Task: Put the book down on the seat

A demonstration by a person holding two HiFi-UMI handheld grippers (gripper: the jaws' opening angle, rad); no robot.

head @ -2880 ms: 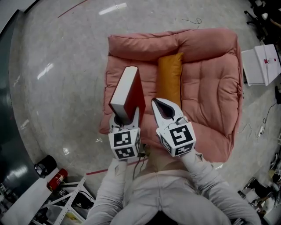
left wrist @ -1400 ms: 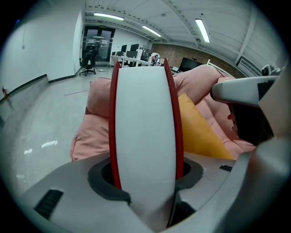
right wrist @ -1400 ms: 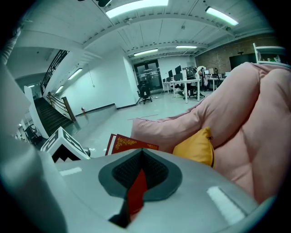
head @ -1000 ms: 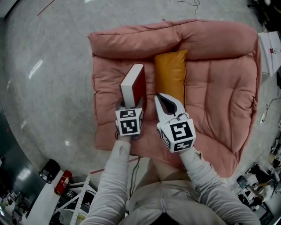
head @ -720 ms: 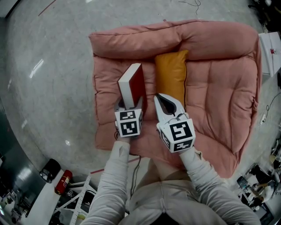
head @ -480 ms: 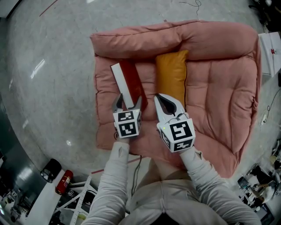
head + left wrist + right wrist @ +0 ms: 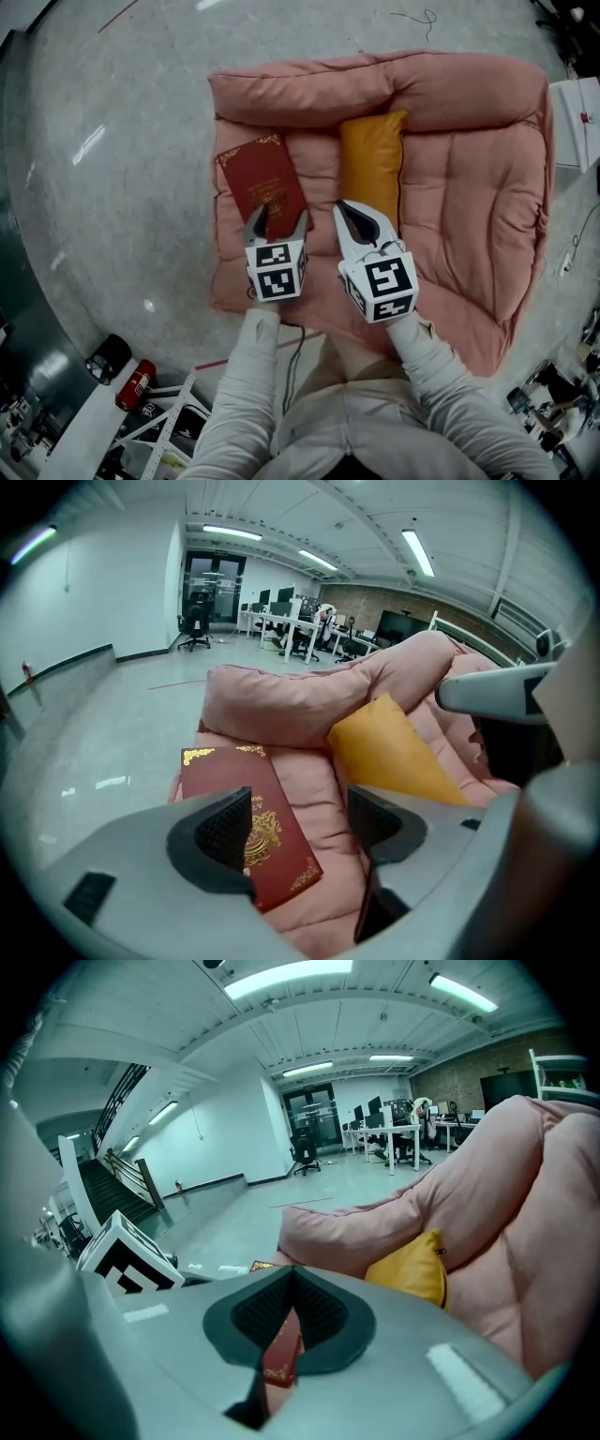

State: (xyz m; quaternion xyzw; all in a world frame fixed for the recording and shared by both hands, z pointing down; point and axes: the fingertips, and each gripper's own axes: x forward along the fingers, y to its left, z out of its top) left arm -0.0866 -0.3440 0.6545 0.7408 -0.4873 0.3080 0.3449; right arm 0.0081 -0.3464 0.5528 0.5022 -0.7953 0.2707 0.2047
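Observation:
The red book with gold print lies flat, cover up, on the left part of the pink cushioned seat. My left gripper hovers just behind the book's near edge, jaws wide open and nothing between the pads. In the left gripper view the book lies below and ahead of the left gripper, on the seat. My right gripper is shut and empty, beside the orange pillow. A strip of the book shows under the right gripper.
The orange pillow leans against the seat's back roll. A white box lies on the floor at the right. A red can and a metal rack sit at the lower left. Grey floor surrounds the seat.
The book stood on end in my left gripper; the jaws opened and it tipped over to the left, now lying flat on the seat. The right gripper barely moved.

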